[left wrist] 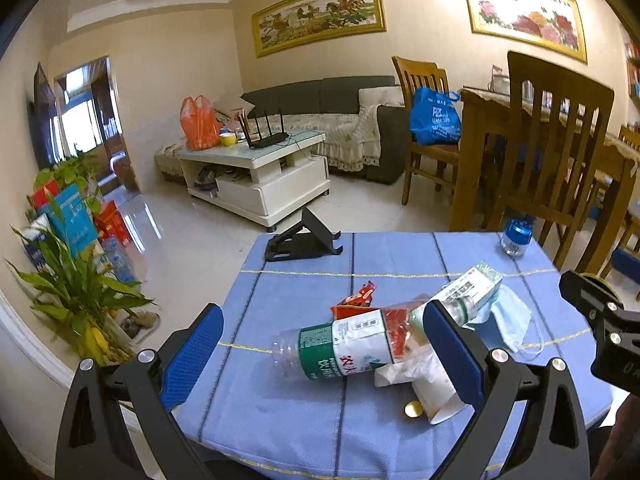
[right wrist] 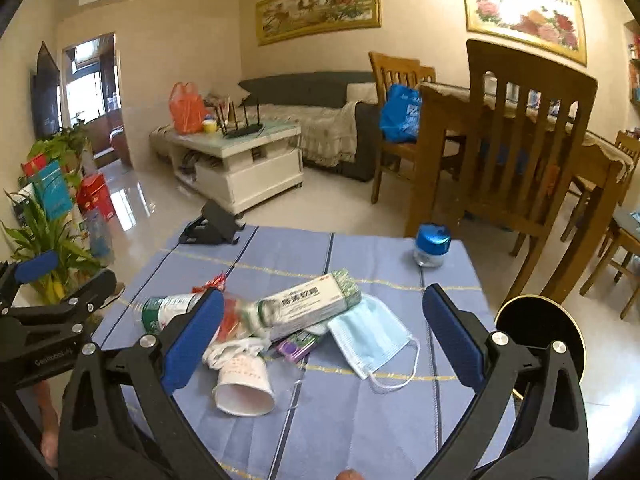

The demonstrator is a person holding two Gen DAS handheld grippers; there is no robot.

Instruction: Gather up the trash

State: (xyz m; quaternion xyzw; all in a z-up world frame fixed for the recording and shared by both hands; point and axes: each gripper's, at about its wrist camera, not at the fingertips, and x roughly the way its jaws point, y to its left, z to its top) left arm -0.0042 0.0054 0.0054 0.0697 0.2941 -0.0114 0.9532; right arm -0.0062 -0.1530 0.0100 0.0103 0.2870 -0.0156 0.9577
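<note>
Both grippers hang over the blue tablecloth (right wrist: 360, 420) with jaws spread wide, left gripper (left wrist: 324, 354) and right gripper (right wrist: 324, 334) holding nothing. The trash sits mid-table in one heap: plastic bottle (left wrist: 340, 348), paper cup (right wrist: 244, 388), face mask (right wrist: 372, 336), green-and-white box (right wrist: 312, 300) lying across the bottle neck.

Daylight entered from the doorway (left wrist: 86, 120) at nine o'clock, glaring on the floor (left wrist: 192, 240). Both fisheye views were sharp centrally, bowed and vignetted black at corners.

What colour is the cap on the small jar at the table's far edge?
Metallic blue, on a clear jar. The right wrist view shows it best.
</note>
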